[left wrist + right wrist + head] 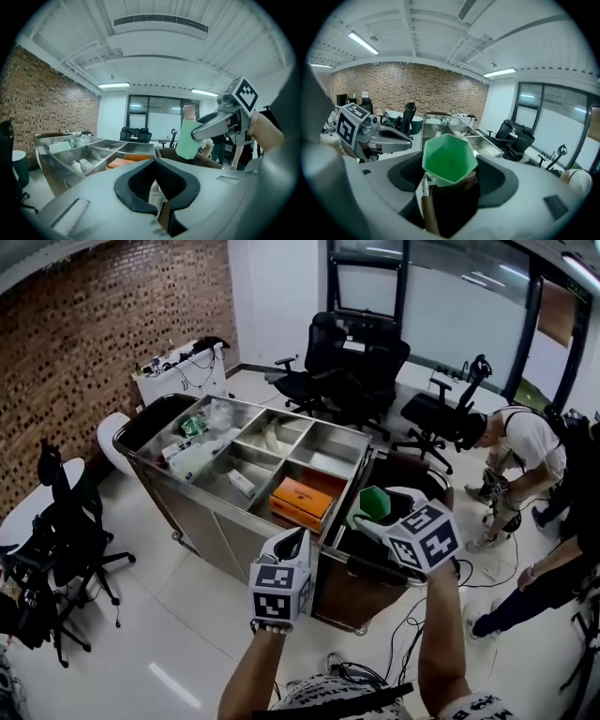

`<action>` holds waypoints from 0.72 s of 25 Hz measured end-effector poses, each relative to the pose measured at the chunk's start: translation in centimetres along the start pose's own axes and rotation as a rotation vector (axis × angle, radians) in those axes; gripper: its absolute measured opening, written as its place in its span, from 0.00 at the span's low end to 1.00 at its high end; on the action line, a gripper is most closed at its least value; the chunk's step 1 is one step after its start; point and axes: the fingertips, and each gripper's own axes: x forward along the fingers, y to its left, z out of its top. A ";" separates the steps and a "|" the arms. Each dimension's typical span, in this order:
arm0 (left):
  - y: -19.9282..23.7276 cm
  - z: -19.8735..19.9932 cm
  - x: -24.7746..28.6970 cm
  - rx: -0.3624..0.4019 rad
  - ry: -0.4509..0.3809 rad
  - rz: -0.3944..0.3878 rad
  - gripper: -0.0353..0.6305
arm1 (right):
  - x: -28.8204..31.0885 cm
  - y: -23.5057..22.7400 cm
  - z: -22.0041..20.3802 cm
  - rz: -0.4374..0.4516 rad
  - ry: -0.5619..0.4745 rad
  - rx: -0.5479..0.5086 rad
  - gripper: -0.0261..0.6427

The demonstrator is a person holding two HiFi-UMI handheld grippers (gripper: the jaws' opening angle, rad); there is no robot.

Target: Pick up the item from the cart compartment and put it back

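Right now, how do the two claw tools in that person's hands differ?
The right gripper is clamped on a green cup, with its jaws spread wide. The left gripper holds nothing, and its jaws are together. In the head view the right gripper reaches further forward, by the end of the cart, while the left gripper sits nearer the person. Both carry a marker cube and point toward the cart.

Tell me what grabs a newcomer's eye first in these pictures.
The bright green cup, clamped in the right gripper by the cart's right end, stands out first. Next comes the steel cart in the middle of the head view, with an orange box in its near right compartment. The left gripper is shut and empty in front of the cart.
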 end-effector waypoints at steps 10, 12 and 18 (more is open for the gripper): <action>2.3 4.4 5.3 -0.001 -0.018 0.007 0.06 | 3.6 -6.6 5.5 -0.014 0.006 -0.031 0.56; 2.9 5.0 6.2 -0.011 -0.012 0.008 0.06 | 4.8 -7.6 6.2 -0.005 0.023 -0.030 0.56; 4.5 6.1 8.7 -0.023 0.021 0.030 0.06 | 8.1 -10.2 7.4 0.028 0.079 -0.042 0.56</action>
